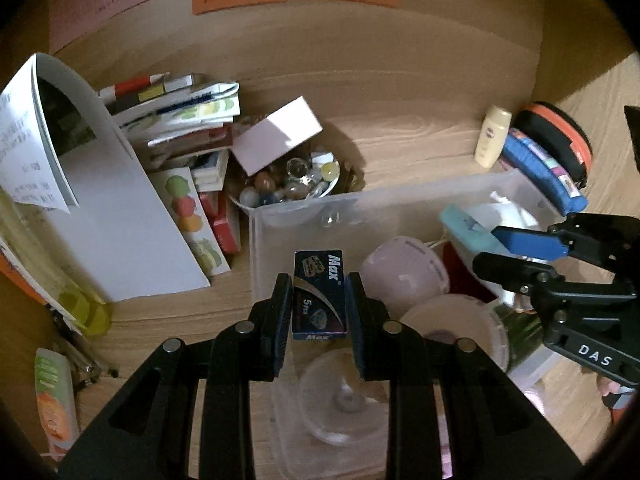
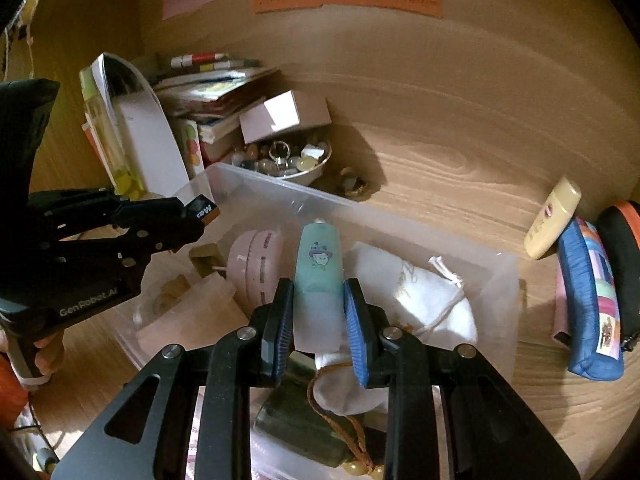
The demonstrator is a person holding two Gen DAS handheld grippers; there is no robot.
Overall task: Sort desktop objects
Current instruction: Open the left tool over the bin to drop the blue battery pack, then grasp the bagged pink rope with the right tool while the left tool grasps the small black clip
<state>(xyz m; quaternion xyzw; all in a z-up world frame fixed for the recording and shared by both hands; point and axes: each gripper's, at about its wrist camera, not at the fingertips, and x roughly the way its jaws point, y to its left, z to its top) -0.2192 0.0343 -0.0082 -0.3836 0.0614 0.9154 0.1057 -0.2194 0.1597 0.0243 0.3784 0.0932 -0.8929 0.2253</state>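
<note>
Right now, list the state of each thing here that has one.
Left hand-held gripper: shut on the blue Max box, above the bin.
Right hand-held gripper: shut on the teal case, above the bin.
Clear plastic bin: lidless, partly filled.
White drawstring pouch: lying in the bin.
Bowl of beads: full.

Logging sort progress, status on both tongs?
Left tongs shut on blue Max box. Right tongs shut on teal case. Both over clear bin, already crowded: white pouch, pink round case.
</note>
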